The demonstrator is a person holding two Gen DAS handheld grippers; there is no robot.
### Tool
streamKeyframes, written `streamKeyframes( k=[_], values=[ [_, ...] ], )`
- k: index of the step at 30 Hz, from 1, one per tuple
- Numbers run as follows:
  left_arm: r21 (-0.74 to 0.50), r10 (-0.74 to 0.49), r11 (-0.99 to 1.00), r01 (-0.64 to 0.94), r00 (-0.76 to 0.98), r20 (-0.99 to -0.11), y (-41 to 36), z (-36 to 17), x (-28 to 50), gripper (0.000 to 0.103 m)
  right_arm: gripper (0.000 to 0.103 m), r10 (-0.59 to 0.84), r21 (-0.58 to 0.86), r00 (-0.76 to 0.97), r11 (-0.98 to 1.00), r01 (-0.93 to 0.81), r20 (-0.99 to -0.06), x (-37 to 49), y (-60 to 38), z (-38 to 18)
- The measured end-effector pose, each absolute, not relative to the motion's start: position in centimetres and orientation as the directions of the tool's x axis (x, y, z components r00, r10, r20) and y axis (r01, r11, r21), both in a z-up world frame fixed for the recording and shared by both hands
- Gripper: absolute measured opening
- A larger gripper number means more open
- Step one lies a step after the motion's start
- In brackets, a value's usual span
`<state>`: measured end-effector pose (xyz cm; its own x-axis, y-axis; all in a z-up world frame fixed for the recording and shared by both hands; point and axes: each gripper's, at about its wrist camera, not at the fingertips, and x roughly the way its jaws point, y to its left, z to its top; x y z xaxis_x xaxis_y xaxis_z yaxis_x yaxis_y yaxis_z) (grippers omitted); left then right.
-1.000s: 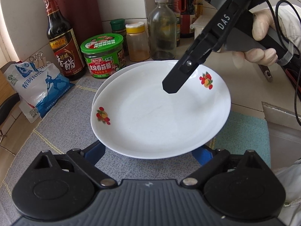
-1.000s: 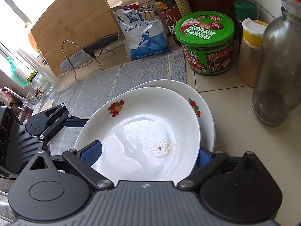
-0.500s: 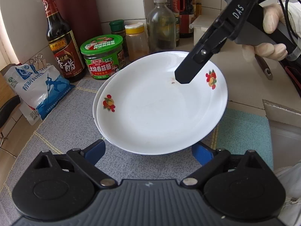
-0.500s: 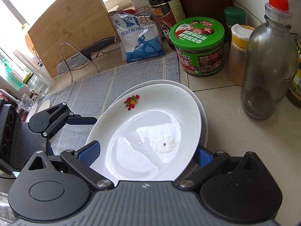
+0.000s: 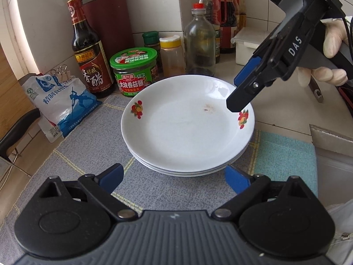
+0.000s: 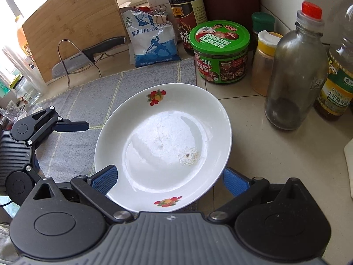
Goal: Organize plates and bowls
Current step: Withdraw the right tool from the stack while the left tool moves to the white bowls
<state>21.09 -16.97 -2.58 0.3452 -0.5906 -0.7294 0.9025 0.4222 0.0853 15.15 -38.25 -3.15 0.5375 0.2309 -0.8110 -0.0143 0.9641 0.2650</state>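
A stack of white plates with fruit prints [image 5: 183, 130] sits on the grey mat [image 5: 72, 150]; it also shows in the right wrist view [image 6: 163, 145]. My left gripper [image 5: 173, 177] is open, its blue pads just short of the stack's near rim, holding nothing. My right gripper [image 6: 169, 177] is open, its jaws either side of the stack's near rim in its own view. In the left wrist view it [image 5: 239, 98] hovers over the stack's far right rim.
Behind the plates stand a green-lidded jar [image 5: 134, 72], a vinegar bottle [image 5: 88, 50], a glass bottle [image 5: 199, 42], a spice jar [image 5: 172, 55] and a salt bag [image 5: 64, 101]. A knife rack [image 6: 72, 59] and cutting board [image 6: 72, 19] are at left. A teal cloth [image 5: 284, 154] lies right.
The top plate, tilted and off-centre before, now lies flat and aligned on the stack. My left gripper has drawn back from it. My right gripper has lifted up and back.
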Motion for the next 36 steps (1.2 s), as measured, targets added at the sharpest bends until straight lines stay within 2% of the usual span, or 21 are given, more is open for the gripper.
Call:
streamKeyframes(
  k=[14, 19, 23, 29, 36],
  values=[
    [0.017, -0.554, 0.628, 0.778, 0.462, -0.692, -12.8, -0.6, 19.3, 0.098, 0.103, 0.047, -0.003, 0.731, 0.998, -0.067, -0.68, 12.8, -32.0, -0.8],
    [0.018, -0.497, 0.707, 0.707, 0.515, -0.698, -11.7, -0.6, 18.5, 0.098, 0.103, 0.069, 0.002, 0.745, 0.996, -0.091, -0.663, 12.7, -30.5, -1.3],
    [0.009, -0.441, 0.774, 0.633, 0.55, -0.709, -10.9, -0.8, 17.9, 0.098, 0.103, 0.057, -0.061, 0.764, 0.99, -0.125, -0.642, 12.9, -28.7, -1.7],
    [0.014, -0.343, 0.862, 0.507, 0.605, -0.719, -9.3, -0.5, 16.6, 0.098, 0.103, 0.132, -0.093, 0.761, 0.965, -0.246, -0.635, 12.7, -26.1, -2.4],
    [0.006, -0.313, 0.893, 0.45, 0.63, -0.711, -5.8, -0.3, 14.8, 0.098, 0.103, 0.177, -0.075, 0.737, 0.952, -0.295, -0.652, 12.3, -22.5, -2.9]
  ],
)
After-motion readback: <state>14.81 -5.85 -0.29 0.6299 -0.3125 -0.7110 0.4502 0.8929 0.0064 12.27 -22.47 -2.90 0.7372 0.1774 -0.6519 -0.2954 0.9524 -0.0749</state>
